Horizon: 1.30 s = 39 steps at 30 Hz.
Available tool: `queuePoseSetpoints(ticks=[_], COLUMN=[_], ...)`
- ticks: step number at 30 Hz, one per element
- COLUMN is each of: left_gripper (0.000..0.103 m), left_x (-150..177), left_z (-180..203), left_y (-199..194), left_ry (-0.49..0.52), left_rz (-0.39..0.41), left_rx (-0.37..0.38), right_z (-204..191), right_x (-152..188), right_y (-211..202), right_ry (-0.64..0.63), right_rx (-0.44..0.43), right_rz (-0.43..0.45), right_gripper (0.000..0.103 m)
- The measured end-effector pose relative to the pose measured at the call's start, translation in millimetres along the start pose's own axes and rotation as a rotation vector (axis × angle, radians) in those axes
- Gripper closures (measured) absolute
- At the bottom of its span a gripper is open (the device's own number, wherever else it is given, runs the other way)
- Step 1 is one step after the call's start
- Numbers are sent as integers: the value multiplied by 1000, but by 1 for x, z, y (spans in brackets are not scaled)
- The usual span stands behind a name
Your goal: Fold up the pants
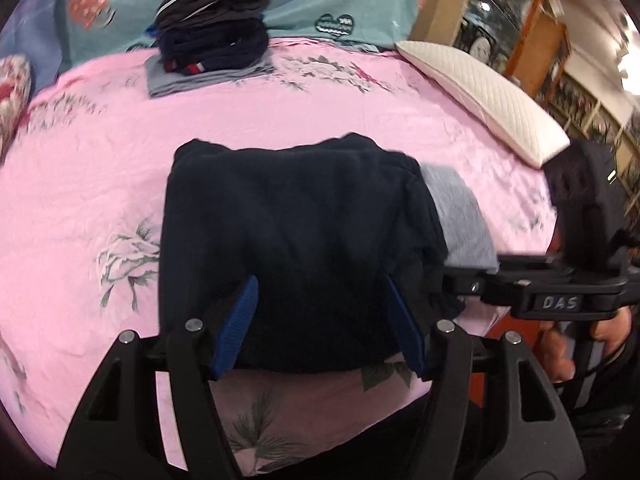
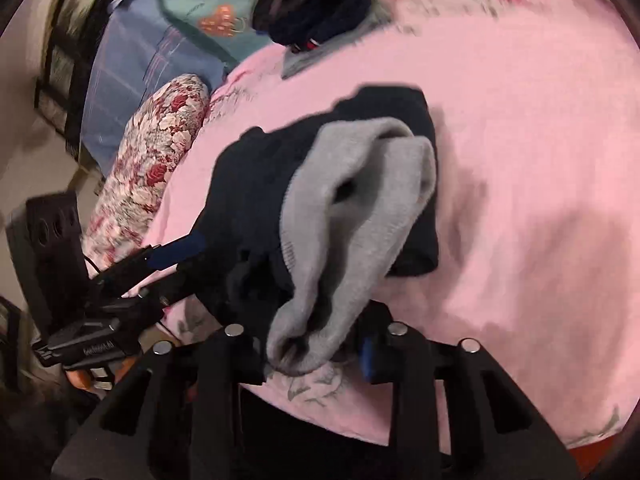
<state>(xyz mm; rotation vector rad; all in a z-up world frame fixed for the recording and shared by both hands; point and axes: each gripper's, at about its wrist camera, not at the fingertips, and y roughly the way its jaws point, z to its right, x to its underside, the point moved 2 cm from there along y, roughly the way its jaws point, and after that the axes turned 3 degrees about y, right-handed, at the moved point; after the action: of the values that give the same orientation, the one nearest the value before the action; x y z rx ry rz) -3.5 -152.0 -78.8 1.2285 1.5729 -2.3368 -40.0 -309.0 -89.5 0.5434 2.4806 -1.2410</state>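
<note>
Folded navy pants (image 1: 296, 240) lie as a compact bundle on the pink floral bedsheet (image 1: 120, 152), near the near edge of the bed, with their grey lining (image 1: 456, 220) showing at the right end. The left gripper (image 1: 320, 320) stands over the bundle's near edge with its blue fingers (image 1: 236, 328) spread well apart; the dark cloth lies between them, but the pads do not appear to press on it. In the right wrist view, the right gripper (image 2: 316, 356) has its jaws drawn fairly close about a pinched lip of the grey lining (image 2: 352, 208), which bunches up from between them; it appears to hold that fold, though blur obscures the contact itself. At the far side of the bed stands a stack of folded dark garments (image 1: 212, 24); a white pillow (image 1: 480, 96) lies far right and a floral pillow (image 2: 152, 160) at the left edge. Judged from the layout, the folding is largely done: the pants are already reduced to a small rectangle. What seems left is tucking in the exposed grey end and moving the bundle to the stack.
</note>
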Motion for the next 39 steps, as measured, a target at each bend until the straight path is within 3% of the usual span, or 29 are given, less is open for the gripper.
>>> queuePoseSetpoints(ticks=[5, 9, 13, 15, 17, 18, 20, 22, 24, 27, 30, 32, 35, 37, 39], left_gripper=[38, 38, 37, 34, 34, 34, 35, 38, 38, 37, 25, 25, 25, 24, 24], left_x=[-6, -18, -30, -36, -38, -37, -32, -26, -25, -34, -42, -42, -27, -21, -22], left_z=[-11, -27, -34, -31, -26, -24, -24, -33, -36, -36, -25, -14, -18, -24, -24], left_y=[-8, -35, -77, -71, -46, -26, 11, 36, 29, -1, -22, -8, 50, 58, 53], left_ry=[-56, -118, -154, -132, -115, -101, -83, -118, -124, -131, -107, -65, -66, -57, -50], left_rz=[50, 177, 317, 288, 210, 162, 62, -19, 6, 91, 174, 135, -41, -7, -4], left_rx=[-2, -93, -124, -116, -82, -66, -106, -104, -96, -91, -97, -115, -130, -152, -137], right_z=[-39, -82, -122, -107, -67, -39, 14, 37, 35, 9, -20, -34, -11, 26, 23], right_x=[-9, -37, -65, -73, -72, -68, -55, -46, -46, -58, -72, -81, -95, -93, -89], right_y=[-31, -38, -58, -57, -38, -23, 9, 14, -9, -54, -72, -57, 0, 41, 34], right_ry=[-140, -276, -370, -307, -200, -121, 9, 73, 73, -41, -133, -160, -84, 12, -10], right_rx=[4, -30, -107, -72, 8, 47, 137, 84, 103, 184, 64, 36, 138, 167, 147], right_rz=[78, 134, 228, 224, 176, 125, 2, -2, 40, 189, 267, 244, 119, 15, 50], right_gripper=[78, 79, 80, 80, 80, 79, 72, 68, 57, 57, 57, 57, 59, 61, 59])
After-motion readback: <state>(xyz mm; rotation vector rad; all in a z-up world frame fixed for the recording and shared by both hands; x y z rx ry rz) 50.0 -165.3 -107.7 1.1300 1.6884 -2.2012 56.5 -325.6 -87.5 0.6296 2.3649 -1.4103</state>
